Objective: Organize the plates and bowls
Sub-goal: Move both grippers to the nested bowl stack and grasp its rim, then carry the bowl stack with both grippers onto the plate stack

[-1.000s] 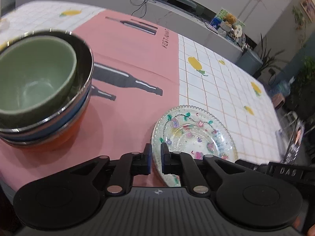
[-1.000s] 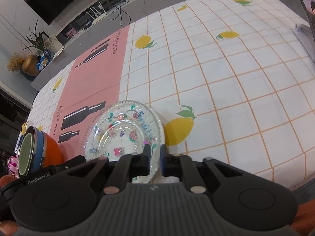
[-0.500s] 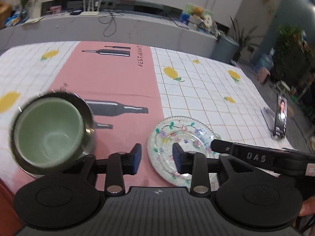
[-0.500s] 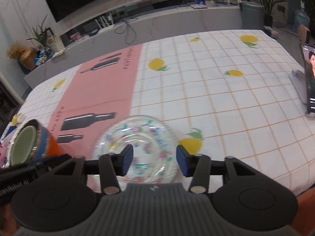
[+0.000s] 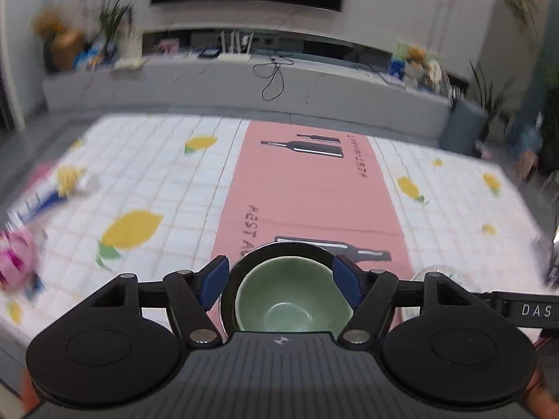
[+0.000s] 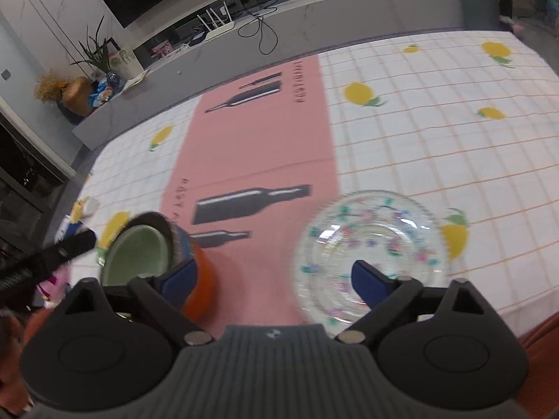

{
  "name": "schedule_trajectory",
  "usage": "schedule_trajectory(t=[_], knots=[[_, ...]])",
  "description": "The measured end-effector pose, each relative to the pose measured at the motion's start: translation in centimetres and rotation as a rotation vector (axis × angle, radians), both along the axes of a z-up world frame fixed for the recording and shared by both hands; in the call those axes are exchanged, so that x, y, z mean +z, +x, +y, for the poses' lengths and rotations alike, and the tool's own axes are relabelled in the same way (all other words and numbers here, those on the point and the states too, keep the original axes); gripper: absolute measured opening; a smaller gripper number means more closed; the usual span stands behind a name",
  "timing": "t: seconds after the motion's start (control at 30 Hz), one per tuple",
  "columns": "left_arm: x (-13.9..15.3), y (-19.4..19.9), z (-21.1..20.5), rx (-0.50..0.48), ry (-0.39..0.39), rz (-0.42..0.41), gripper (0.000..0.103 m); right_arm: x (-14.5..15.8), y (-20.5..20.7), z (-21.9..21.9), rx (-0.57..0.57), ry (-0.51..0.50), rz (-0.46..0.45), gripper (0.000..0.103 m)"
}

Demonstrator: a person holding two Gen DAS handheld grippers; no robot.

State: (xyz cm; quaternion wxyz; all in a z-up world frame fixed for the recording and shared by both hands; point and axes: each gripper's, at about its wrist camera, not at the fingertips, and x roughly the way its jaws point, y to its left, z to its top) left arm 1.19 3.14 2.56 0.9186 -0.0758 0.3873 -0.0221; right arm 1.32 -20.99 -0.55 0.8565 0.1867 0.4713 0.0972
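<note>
A stack of nested bowls, green one (image 5: pixel 291 300) on top inside a dark-rimmed one, stands on the pink runner near the table's front edge. In the right wrist view the stack (image 6: pixel 153 258) shows an orange bowl (image 6: pixel 202 289) at the bottom. My left gripper (image 5: pixel 281 281) is open, its blue pads on either side of the stack's rim, above it. A clear glass plate with flower print (image 6: pixel 370 251) lies to the stack's right; its edge shows in the left wrist view (image 5: pixel 442 272). My right gripper (image 6: pixel 276 276) is wide open over the gap between stack and plate, holding nothing.
The table carries a white checked lemon cloth (image 6: pixel 454 132) with a pink bottle-print runner (image 5: pixel 307 195). A pink object (image 5: pixel 15 262) and a package (image 5: pixel 38 195) lie at the left edge. A grey bench (image 5: pixel 244 83) stands behind the table.
Both grippers went from shut to wide open and pulled back and up. The left one swung left over the bowl stack; the right one shifted left of the glass plate.
</note>
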Motion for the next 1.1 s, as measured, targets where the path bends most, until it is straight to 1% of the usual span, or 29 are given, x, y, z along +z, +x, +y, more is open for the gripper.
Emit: schedule_trajectory(t=[0.07,0.1,0.2,0.3,0.37,0.4,0.53,0.6,0.73,0.8,0.87,0.9,0.93,1.03,1.07,1.1], knots=[[-0.8,0.3,1.5,0.01,-0.091,0.019,0.081,0.1,0.5,1.2,0.006,0.029,0.017,0.097],[-1.3,0.5,2.2,0.017,-0.12,0.031,0.081,0.1,0.7,1.8,0.012,0.04,0.026,0.097],[-2.2,0.9,3.8,0.038,-0.17,0.058,0.081,-0.3,1.4,3.7,0.035,0.046,0.059,0.097],[-3.3,1.2,5.4,0.038,-0.261,0.092,0.081,-1.3,2.2,5.3,0.052,0.047,0.1,0.097],[-4.1,1.2,6.2,0.038,-0.319,0.101,0.083,-2.1,2.7,5.9,0.059,0.072,0.133,0.097],[-4.5,1.2,6.4,0.042,-0.336,0.1,0.084,-2.5,2.9,6.2,0.061,0.086,0.148,0.097],[-5.4,1.4,6.6,0.058,-0.329,0.093,0.083,-3.9,3.7,7.1,0.051,0.102,0.194,0.096],[-6.0,1.6,6.9,0.061,-0.344,0.106,0.083,-4.4,4.1,7.2,0.046,0.115,0.207,0.095],[-7.3,2.3,7.1,0.073,-0.331,0.154,0.083,-5.4,4.8,7.4,0.039,0.12,0.232,0.091],[-8.2,2.6,7.3,0.084,-0.362,0.183,0.083,-6.1,5.1,7.4,0.036,0.13,0.252,0.09],[-9.3,2.9,7.6,0.103,-0.411,0.223,0.082,-6.9,5.4,7.3,0.035,0.16,0.28,0.088],[-9.8,3.0,7.7,0.11,-0.429,0.247,0.079,-7.3,5.6,7.2,0.035,0.175,0.293,0.085],[-10.2,3.2,7.6,0.113,-0.435,0.265,0.077,-7.7,5.7,7.2,0.034,0.187,0.305,0.085],[-10.5,3.3,7.3,0.111,-0.408,0.282,0.074,-8.5,5.9,7.1,0.032,0.213,0.328,0.081],[-10.6,3.4,7.2,0.111,-0.403,0.285,0.073,-8.7,6.0,7.0,0.031,0.222,0.336,0.077],[-10.6,3.4,7.2,0.111,-0.404,0.292,0.068,-8.9,6.0,6.9,0.028,0.235,0.344,0.074]])
